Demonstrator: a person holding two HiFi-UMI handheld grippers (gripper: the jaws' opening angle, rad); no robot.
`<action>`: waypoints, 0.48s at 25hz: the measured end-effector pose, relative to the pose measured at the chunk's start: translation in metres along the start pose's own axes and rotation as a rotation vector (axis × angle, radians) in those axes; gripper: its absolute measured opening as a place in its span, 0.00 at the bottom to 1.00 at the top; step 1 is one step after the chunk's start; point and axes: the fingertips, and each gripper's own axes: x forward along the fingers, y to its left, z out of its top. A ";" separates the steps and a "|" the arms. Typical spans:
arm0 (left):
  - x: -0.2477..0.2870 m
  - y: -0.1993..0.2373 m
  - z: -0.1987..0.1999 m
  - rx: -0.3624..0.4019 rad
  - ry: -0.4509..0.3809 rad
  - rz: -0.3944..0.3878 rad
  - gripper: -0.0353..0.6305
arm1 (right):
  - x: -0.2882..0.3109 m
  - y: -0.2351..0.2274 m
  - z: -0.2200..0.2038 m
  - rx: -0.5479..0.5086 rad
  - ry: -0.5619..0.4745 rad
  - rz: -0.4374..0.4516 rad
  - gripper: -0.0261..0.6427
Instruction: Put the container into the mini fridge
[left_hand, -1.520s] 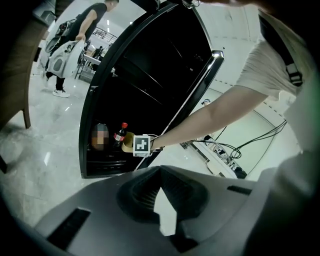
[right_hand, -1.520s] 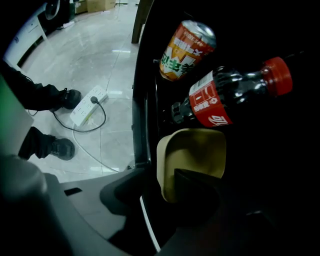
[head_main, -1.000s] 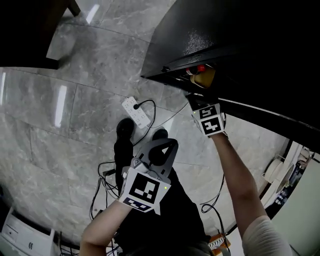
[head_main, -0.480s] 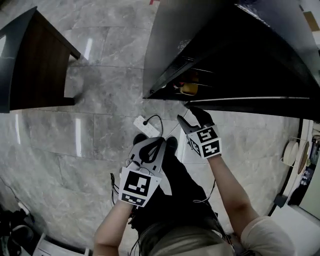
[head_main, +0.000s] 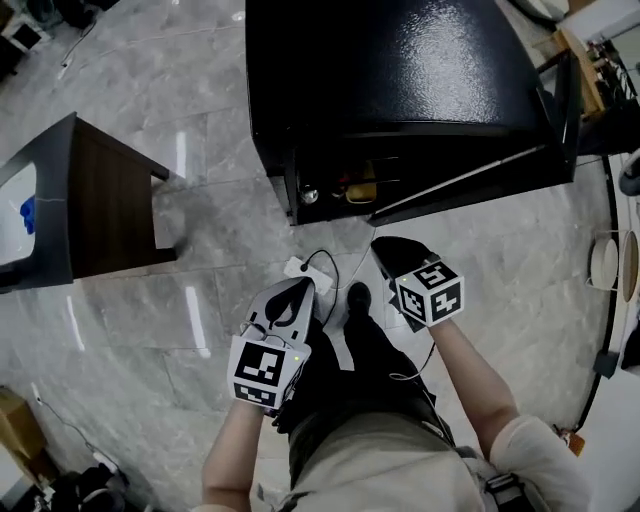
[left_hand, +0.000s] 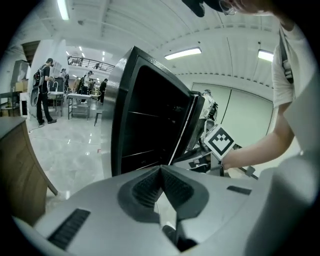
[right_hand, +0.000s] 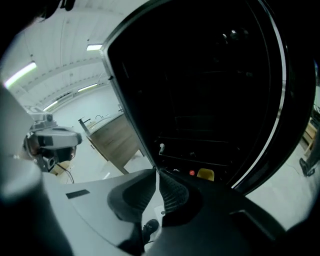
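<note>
Looking at the right gripper (right_hand: 157, 172), its jaws have just been closed up, pads all but touching, nothing between them. The left gripper (left_hand: 161, 167) is pinched shut, empty too. The yellow container (right_hand: 205, 174) is seen low inside the open mini fridge (head_main: 400, 70), well apart from both.

Grey L gripper (head_main: 298, 287), blk R gripper (head_main: 380, 245), b/w marker cubes (head_main: 262, 368), pale sleeve (head_main: 530, 450).

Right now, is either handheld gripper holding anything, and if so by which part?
Nothing is held. The left gripper is shut and empty. The right gripper has just been closing its jaws, with nothing between them.
</note>
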 end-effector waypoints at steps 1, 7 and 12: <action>-0.002 -0.006 0.007 0.007 0.003 -0.005 0.13 | -0.011 0.002 0.000 -0.021 0.009 -0.007 0.10; -0.010 -0.026 0.043 0.052 -0.002 -0.041 0.13 | -0.072 0.003 0.002 0.049 -0.022 -0.034 0.08; -0.020 -0.040 0.059 0.052 -0.040 -0.072 0.13 | -0.106 0.014 0.016 0.059 -0.082 -0.040 0.08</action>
